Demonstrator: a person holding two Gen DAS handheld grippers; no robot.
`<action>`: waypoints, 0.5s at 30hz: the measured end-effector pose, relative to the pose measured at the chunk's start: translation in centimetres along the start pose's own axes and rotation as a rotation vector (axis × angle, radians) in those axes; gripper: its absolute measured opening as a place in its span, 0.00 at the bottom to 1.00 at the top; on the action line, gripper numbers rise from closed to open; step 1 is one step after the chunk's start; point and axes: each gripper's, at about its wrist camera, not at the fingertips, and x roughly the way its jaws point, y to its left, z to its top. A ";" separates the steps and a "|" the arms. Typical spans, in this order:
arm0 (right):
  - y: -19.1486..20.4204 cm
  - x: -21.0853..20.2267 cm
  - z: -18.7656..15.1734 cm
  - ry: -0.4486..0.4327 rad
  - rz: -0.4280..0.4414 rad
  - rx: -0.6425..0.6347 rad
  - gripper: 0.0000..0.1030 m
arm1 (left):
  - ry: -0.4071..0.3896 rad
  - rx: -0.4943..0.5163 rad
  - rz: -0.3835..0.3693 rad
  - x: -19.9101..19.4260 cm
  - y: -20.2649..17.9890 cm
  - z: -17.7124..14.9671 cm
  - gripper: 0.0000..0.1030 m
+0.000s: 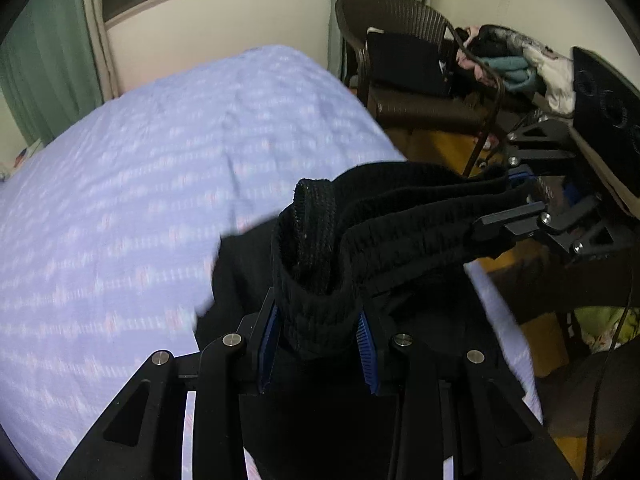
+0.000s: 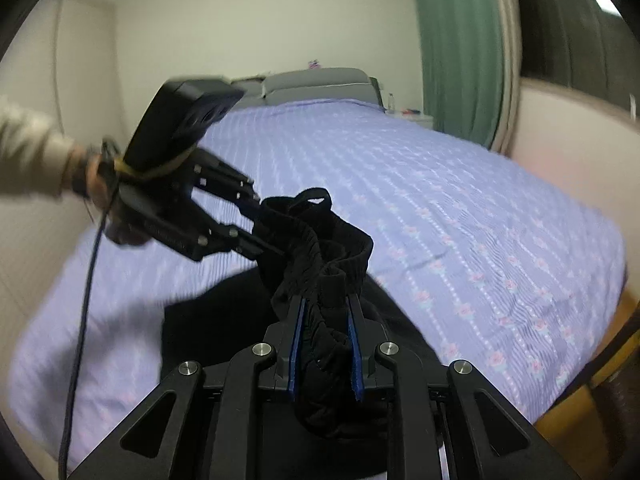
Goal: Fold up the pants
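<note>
The black pants (image 1: 384, 216) hang by their ribbed waistband between both grippers, above a bed with a lilac sheet (image 1: 140, 168). My left gripper (image 1: 318, 320) is shut on one end of the waistband, which bunches up between its blue pads (image 1: 366, 344). The right gripper (image 1: 520, 200) grips the other end at the right of the left wrist view. In the right wrist view my right gripper (image 2: 324, 320) is shut on the pants (image 2: 320, 256), and the left gripper (image 2: 260, 220), held by a hand in a beige sleeve, pinches the band further off. The legs hang dark below.
The bed (image 2: 460, 220) fills most of both views, with grey pillows (image 2: 316, 84) at its head. A dark wicker chair (image 1: 400, 68) and a pile of clothes (image 1: 516, 64) stand past the bed's edge on a wooden floor. Green curtains (image 2: 460, 48) hang by the window.
</note>
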 end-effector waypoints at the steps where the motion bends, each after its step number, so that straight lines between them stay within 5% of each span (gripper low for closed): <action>1: 1.4 0.2 -0.7 0.002 -0.021 -0.028 0.20 | 0.000 -0.004 0.008 0.2 -0.3 -1.2 0.34; 9: 10.1 1.8 -6.2 -0.013 -0.144 -0.276 0.20 | -0.006 -0.005 0.095 1.8 -2.2 -8.6 0.34; 15: 15.5 3.9 -10.7 -0.036 -0.211 -0.506 0.22 | -0.024 0.083 0.236 2.3 -4.1 -12.5 0.37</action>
